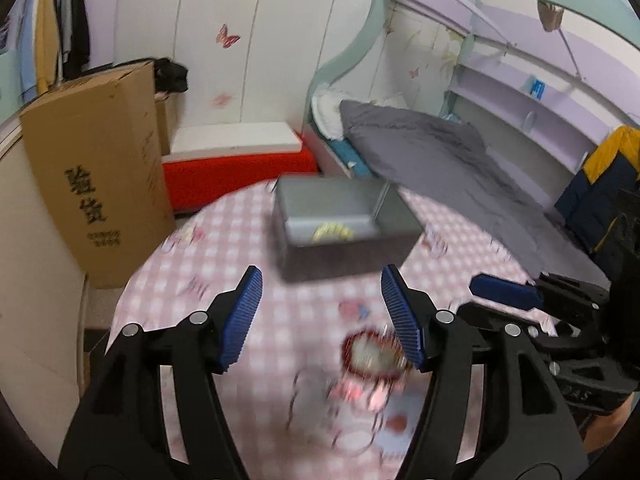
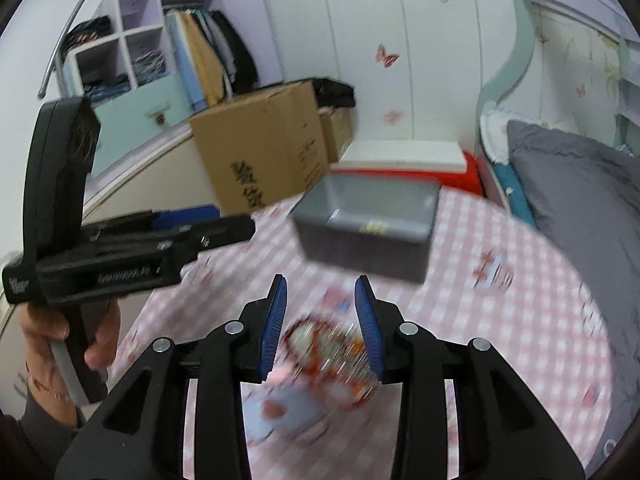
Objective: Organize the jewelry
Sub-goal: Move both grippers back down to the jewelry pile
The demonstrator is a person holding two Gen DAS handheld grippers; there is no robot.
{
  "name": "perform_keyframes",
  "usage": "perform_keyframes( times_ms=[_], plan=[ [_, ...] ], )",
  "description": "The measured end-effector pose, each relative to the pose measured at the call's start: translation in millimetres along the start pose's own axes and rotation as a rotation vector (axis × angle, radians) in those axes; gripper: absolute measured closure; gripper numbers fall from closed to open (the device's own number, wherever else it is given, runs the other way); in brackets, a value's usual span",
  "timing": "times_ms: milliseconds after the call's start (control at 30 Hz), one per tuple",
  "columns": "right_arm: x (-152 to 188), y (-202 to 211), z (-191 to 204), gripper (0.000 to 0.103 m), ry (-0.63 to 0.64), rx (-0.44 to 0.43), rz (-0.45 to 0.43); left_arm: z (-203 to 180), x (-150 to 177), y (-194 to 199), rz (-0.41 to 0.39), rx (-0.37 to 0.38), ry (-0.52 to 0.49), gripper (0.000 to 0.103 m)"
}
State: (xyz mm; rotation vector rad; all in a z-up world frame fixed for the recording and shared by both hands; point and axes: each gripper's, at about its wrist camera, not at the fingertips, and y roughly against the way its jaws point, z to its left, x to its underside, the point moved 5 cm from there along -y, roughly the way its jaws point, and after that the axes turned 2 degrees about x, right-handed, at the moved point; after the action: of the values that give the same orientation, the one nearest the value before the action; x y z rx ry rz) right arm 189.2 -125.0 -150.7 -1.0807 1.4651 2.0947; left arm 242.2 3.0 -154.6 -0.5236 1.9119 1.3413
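Left wrist: left tool (image 1: pixel 322 312) wide open, empty, above pink-check table (image 1: pixel 224 248). Red-rimmed jewelry piece (image 1: pixel 372 356) (blurred) lies by its right finger. Grey box (image 1: pixel 340 232) beyond, gold item (image 1: pixel 333 232) inside.

Right wrist: right tool (image 2: pixel 320 326) partly open, fingers either side of the jewelry piece (image 2: pixel 328 344); contact unclear. Box (image 2: pixel 368 226) further back.

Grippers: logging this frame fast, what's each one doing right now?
Left gripper: open, holding nothing.
Right gripper: open, either side of the blurred red ornament, not shut on it.
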Motion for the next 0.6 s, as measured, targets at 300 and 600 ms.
perform_keyframes(
  times_ms=[300,600],
  plan=[
    [63,-22,37,0.070,0.017,-0.032,0.152,19,66,10,0.086,-0.056,0.043,0.041],
    [71,-51,41,0.070,0.001,0.041,0.191,26,92,4,0.126,-0.069,0.072,0.041]
  ],
)
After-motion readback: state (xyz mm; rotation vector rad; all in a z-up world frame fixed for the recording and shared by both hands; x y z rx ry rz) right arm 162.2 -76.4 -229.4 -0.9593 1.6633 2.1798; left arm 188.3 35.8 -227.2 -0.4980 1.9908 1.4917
